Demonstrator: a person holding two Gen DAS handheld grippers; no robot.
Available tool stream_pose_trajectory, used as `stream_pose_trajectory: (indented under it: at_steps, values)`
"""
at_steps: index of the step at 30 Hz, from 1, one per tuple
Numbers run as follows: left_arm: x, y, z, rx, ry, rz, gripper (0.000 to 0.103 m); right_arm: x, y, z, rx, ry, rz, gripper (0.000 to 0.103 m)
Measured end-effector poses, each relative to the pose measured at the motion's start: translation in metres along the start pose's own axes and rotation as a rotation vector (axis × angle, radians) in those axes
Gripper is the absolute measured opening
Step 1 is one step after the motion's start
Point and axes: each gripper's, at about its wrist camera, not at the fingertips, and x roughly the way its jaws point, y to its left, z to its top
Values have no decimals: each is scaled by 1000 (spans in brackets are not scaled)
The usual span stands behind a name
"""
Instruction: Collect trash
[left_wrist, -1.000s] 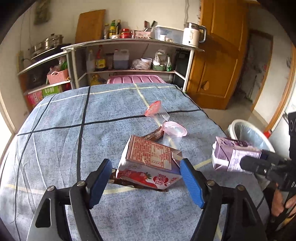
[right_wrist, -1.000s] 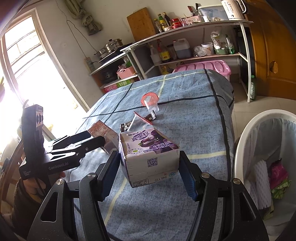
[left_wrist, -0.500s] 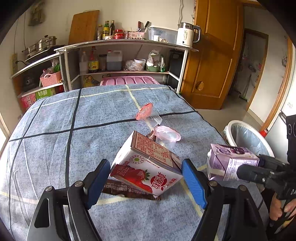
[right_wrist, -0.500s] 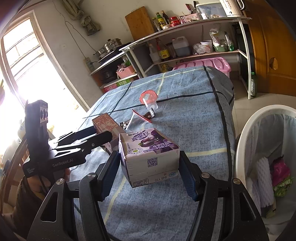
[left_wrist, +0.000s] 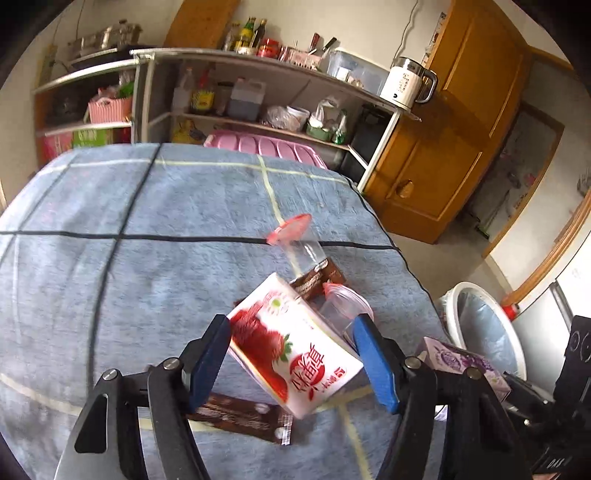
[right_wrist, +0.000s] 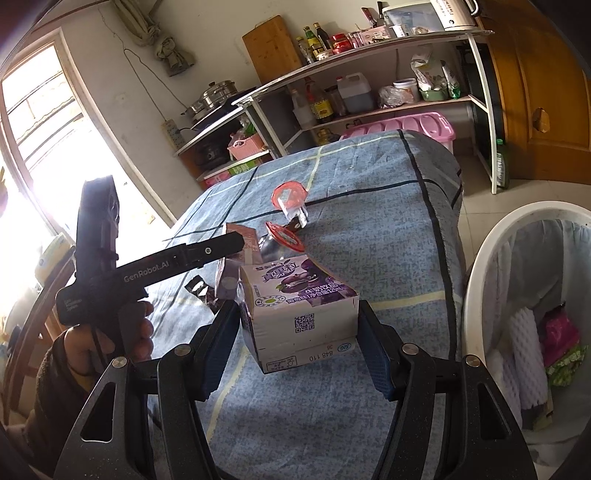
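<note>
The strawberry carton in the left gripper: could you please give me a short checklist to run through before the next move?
1. Strawberry carton between the left gripper fingers: ok, tilted.
2. Left grip firm: cannot tell; jaws are closing.
3. Purple carton clamped in the right gripper: ok.
4. Bin open beside the table: ok.
5. Brown wrapper clear of the carton: cannot tell.

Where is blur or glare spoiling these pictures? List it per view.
Left wrist view: motion blur smears the strawberry carton and the tablecloth; fisheye bends the shelf. Right wrist view: sharp, but the window glare blows out the left side.
</note>
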Motion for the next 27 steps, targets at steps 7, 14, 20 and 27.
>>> stream_pose_trajectory:
  at_steps: [7, 14, 20, 27]
  values:
    - [10, -19, -3, 21, 14, 38, 53, -4, -7, 1, 21, -8, -1, 64]
    - [2, -24, -3, 50, 30, 158, 78, -4, -9, 0, 23, -11, 15, 64]
    - [21, -12, -13, 2, 118, 147, 82, -6, -11, -1, 30, -16, 37, 64]
    - [27, -33, -19, 100, 130, 193, 53, -10, -16, -2, 41, -25, 41, 64]
